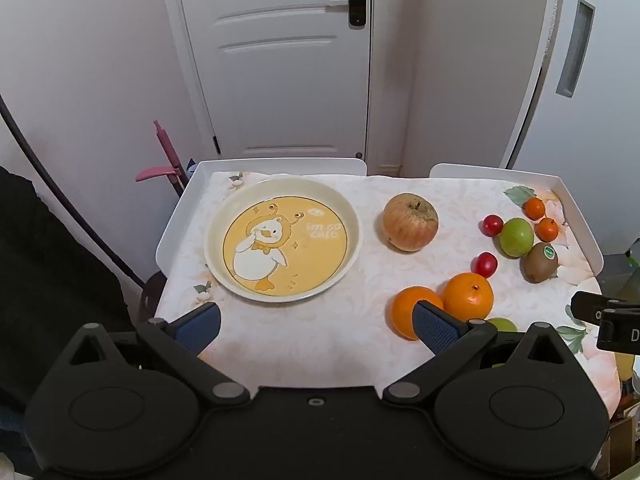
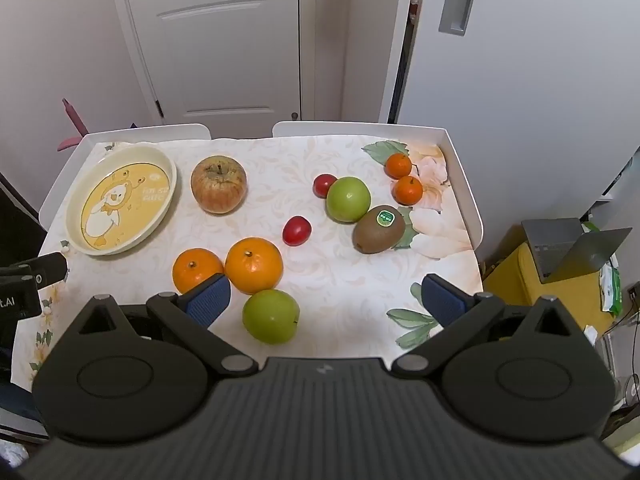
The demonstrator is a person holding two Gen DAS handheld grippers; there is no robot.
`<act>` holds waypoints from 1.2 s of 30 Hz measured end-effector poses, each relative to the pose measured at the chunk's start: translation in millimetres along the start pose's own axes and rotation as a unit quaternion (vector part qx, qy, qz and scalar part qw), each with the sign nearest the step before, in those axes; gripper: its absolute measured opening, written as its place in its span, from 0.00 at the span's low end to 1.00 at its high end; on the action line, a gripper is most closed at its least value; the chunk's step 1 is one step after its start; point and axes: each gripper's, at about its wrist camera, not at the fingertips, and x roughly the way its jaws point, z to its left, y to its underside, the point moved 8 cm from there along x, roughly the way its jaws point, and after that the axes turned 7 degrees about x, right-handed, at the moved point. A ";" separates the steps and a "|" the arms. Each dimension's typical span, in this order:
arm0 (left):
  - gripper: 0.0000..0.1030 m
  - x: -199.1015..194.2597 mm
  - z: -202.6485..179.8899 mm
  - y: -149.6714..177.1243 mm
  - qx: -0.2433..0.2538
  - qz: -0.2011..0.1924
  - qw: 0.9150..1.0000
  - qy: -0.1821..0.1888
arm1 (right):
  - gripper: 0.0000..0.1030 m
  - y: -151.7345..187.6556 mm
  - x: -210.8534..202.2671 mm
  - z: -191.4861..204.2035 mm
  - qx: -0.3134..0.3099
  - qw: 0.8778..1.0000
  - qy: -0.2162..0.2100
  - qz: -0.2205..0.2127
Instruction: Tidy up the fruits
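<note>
Both claws, left (image 1: 316, 326) and right (image 2: 326, 300), spread and empty; near green apple (image 2: 271, 316) judged firm, smooth, roll-prone: grip across its widest middle

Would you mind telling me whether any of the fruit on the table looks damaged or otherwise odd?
Only the big apple beside the plate stands out: its skin looks wrinkled and dull, as if shrivelled. The other fruit looks sound.
</note>
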 end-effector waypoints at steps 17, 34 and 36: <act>1.00 -2.1 1.8 -1.1 0.001 0.000 1.000 -0.001 | 1.00 4.6 -4.1 0.5 0.001 1.000 0.002 0.000; 1.00 -3.3 3.6 0.1 0.001 -0.005 1.000 0.002 | 1.00 5.2 -6.4 0.2 0.002 1.000 0.002 -0.002; 1.00 -3.1 3.4 -0.1 0.002 -0.005 1.000 0.002 | 1.00 6.0 -11.4 3.7 0.004 1.000 0.002 -0.002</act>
